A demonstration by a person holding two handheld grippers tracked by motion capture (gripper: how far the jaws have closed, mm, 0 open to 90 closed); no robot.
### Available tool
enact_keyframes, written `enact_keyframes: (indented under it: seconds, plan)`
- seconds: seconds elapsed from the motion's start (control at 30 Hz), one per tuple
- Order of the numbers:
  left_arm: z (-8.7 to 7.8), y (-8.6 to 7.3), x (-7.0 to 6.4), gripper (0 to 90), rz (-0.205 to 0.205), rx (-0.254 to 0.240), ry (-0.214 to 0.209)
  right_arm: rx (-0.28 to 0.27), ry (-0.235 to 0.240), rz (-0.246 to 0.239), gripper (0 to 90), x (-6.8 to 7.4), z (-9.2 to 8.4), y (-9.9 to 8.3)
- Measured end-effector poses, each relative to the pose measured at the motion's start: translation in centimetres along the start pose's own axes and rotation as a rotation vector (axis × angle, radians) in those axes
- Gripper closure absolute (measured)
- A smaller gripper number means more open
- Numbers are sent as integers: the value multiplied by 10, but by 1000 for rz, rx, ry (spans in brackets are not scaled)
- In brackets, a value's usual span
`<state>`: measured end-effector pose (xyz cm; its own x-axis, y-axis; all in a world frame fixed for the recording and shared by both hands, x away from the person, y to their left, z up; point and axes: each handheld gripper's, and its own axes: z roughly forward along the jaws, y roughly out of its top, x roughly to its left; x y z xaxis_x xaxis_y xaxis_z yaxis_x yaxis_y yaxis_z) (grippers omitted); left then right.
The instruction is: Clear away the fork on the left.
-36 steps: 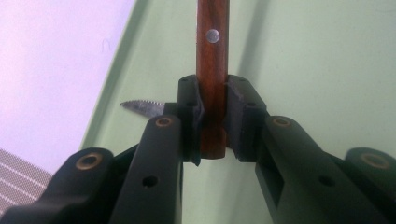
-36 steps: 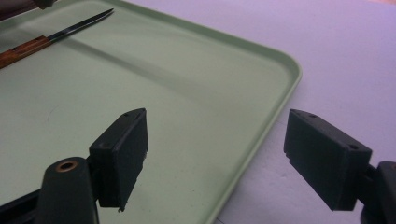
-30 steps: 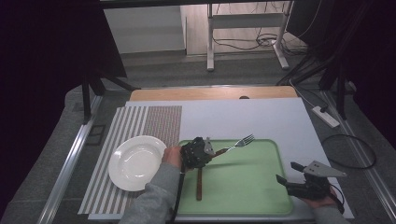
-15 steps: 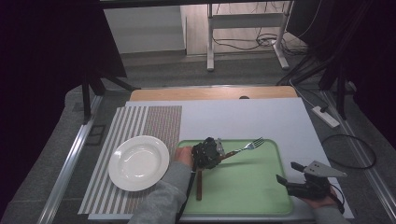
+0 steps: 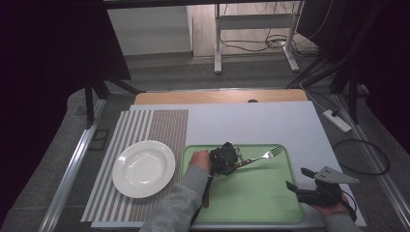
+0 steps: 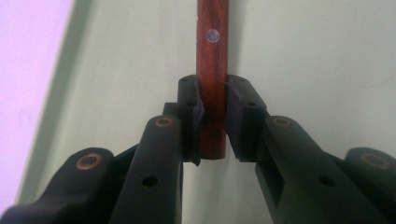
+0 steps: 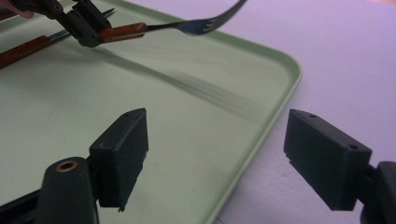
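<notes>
High view overhead, far; gripper views close, sharing green tray (image 5: 251,203).

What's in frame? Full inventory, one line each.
fork: 1, wooden handle, steel tines, held above the tray
knife: 1, wooden handle, on the tray's left part
tray: 1, light green, on the mat
plate: 1, white, on the striped placemat
striped placemat: 1, grey-white, left
mat: 1, pale lilac, table centre
power strip: 1, white, floor right
left gripper: black, fingers shut on the fork handle
right gripper: black, fingers open, over the tray's right edge
</notes>
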<state>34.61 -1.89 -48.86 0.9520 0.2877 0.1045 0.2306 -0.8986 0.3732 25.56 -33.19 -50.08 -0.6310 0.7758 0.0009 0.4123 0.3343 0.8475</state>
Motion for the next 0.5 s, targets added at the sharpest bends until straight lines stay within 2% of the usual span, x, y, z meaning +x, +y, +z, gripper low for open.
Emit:
enact_keyframes:
  seconds: [0.17, 0.5]
  plan:
    - [7, 9, 0, 756, 5, 15, -26, -1, 0, -2, 227, 0, 0, 0]
    - [14, 19, -2, 754, 25, 47, -36, -1, 1, -3, 227, 0, 0, 0]
